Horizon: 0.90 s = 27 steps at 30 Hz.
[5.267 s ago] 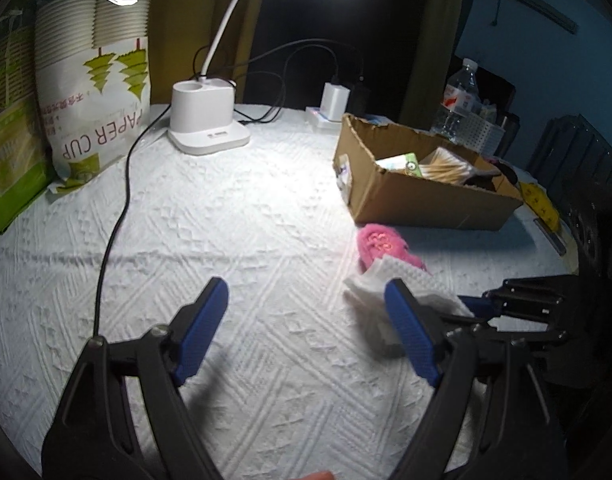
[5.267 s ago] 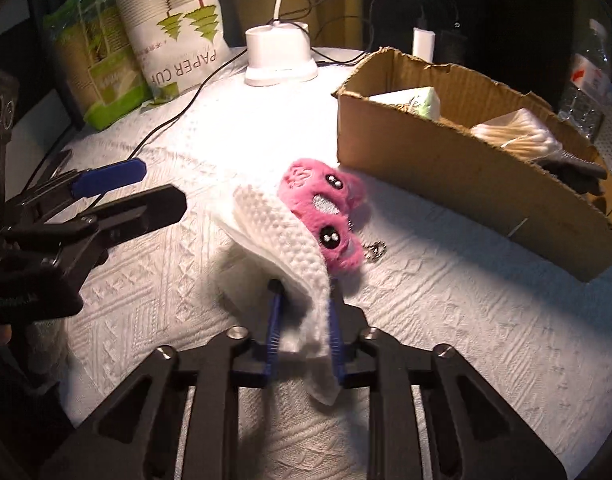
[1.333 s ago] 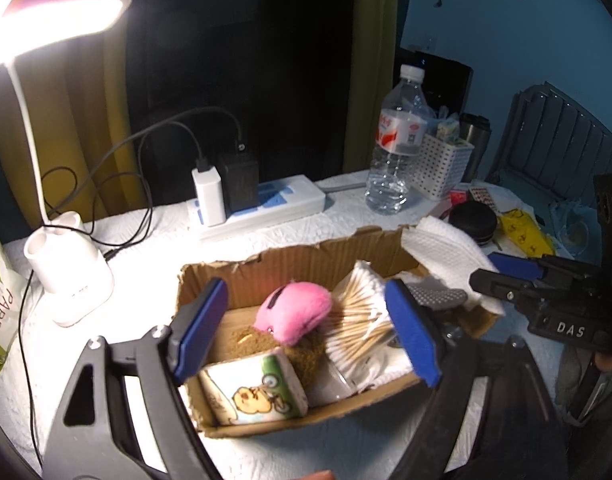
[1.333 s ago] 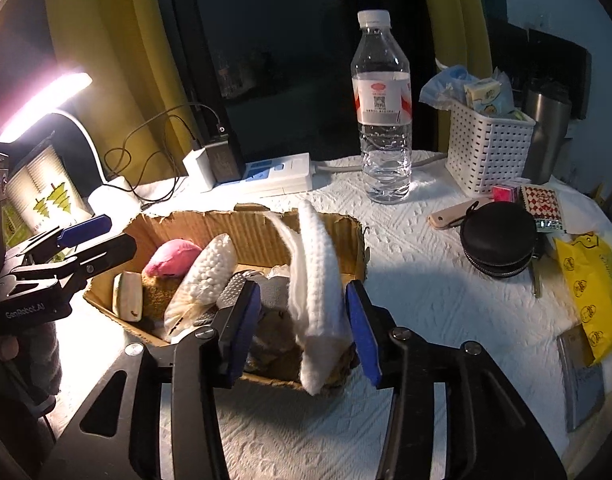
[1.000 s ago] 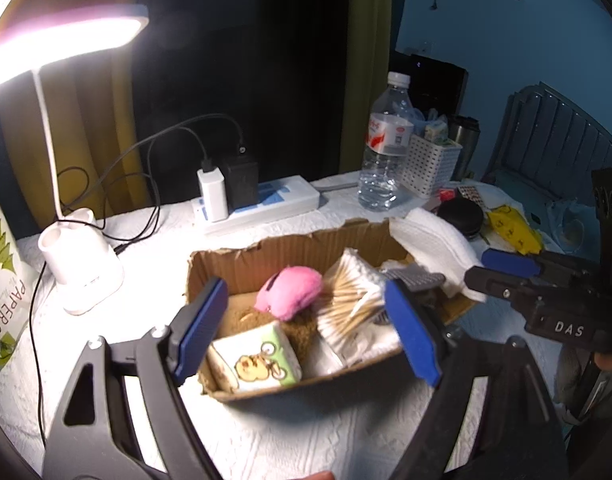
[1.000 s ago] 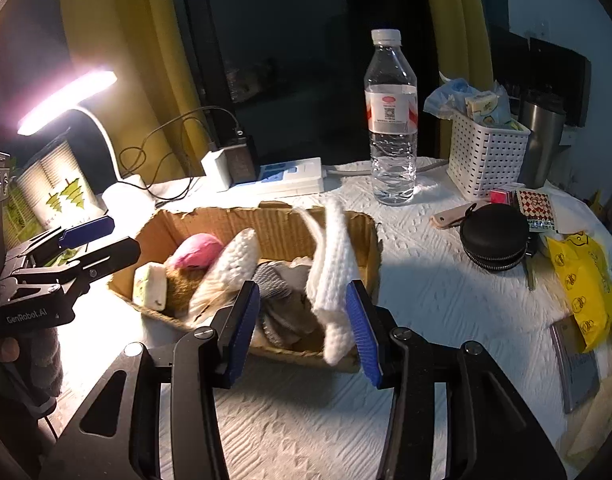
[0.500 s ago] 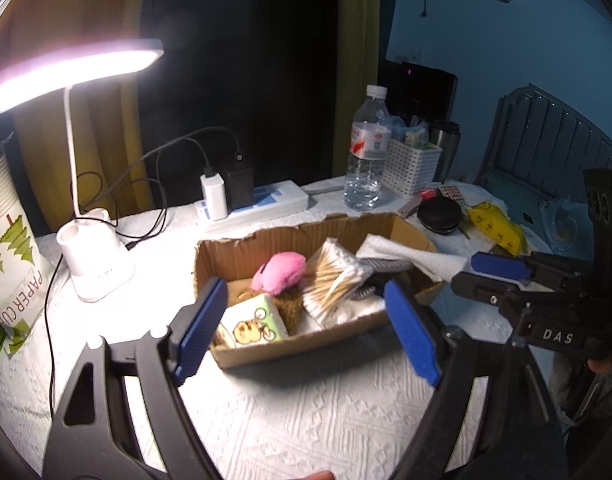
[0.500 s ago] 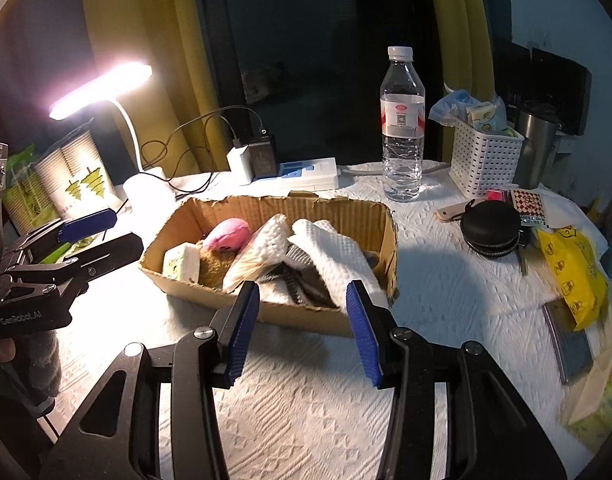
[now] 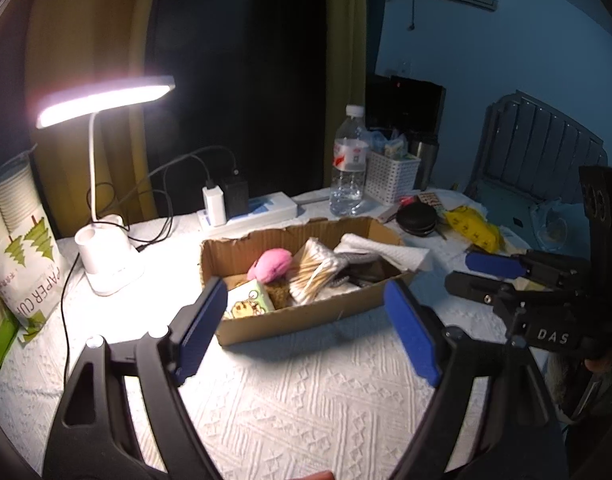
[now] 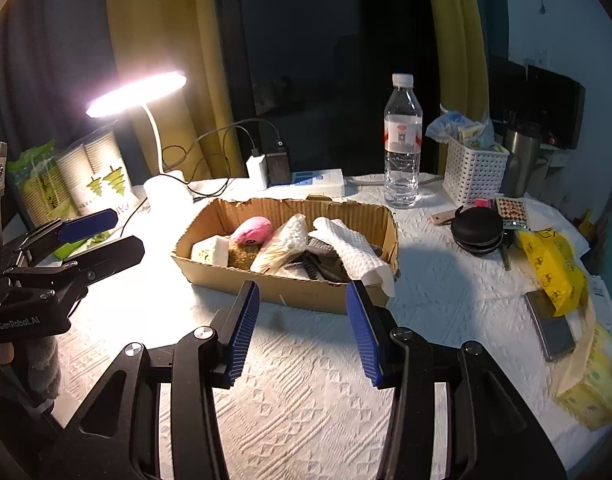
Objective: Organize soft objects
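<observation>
I've let go of the white cloth point(image 10: 351, 254); it now drapes over the cardboard box point(image 10: 306, 294) rim. Right gripper point(image 10: 302, 322) and left gripper point(image 9: 306, 322) hang empty, jaws apart, backed off; sorting looks probably finished.

"PAPER CUP" on white cup bag point(image 9: 24, 264). "DAS" on right gripper point(image 9: 493, 276) body, left view. "GenRobot.AI" on left gripper point(image 10: 94, 236) body, right view. Bottle label unreadable.
</observation>
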{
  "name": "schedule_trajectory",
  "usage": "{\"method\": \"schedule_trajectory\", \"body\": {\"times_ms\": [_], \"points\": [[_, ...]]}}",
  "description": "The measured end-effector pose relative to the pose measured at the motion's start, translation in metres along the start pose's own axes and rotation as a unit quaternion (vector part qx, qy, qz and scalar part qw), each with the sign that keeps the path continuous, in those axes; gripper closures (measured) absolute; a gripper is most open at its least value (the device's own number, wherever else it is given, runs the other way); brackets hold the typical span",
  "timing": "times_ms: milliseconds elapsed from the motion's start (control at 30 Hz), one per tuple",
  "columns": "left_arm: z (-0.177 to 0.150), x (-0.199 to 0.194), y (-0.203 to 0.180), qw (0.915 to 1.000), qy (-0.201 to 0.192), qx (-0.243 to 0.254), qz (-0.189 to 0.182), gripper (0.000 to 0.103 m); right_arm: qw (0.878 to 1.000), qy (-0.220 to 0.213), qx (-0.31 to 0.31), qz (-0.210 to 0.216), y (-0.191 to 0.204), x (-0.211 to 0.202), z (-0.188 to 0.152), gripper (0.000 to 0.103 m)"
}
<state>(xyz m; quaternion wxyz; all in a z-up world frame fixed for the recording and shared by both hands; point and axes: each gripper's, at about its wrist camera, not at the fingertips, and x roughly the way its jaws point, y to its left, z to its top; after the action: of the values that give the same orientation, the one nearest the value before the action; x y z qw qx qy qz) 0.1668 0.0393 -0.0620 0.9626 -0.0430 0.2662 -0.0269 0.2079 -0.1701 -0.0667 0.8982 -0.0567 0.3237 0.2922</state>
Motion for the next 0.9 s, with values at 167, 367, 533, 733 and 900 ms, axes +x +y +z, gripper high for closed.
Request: {"method": "schedule_trajectory", "body": {"times_ms": [167, 367, 533, 733, 900], "points": [[0.001, -0.023, -0.006, 0.9998, -0.018, 0.004, -0.003, 0.021, 1.0, -0.015, -0.004, -0.005, 0.007, -0.021, -0.003, 0.055], [0.004, -0.046, -0.015, 0.9992, -0.036, 0.013, -0.006, 0.021, 0.999, -0.038, -0.007, -0.013, 0.012, -0.048, -0.003, 0.055], [0.007, -0.071, -0.023, 0.9982, -0.057, 0.015, -0.012, 0.014, 0.998, -0.061, -0.013, -0.017, 0.018, -0.073, -0.003, 0.055], [0.013, -0.104, -0.029, 0.9959, -0.089, 0.018, -0.001, 0.013, 0.996, -0.089, -0.019, -0.021, 0.028, -0.102, -0.002, 0.054], [0.015, -0.13, -0.036, 0.9938, -0.108, 0.029, 0.005, 0.005, 0.993, -0.117, -0.023, -0.022, 0.036, -0.131, -0.001, 0.042]]}}
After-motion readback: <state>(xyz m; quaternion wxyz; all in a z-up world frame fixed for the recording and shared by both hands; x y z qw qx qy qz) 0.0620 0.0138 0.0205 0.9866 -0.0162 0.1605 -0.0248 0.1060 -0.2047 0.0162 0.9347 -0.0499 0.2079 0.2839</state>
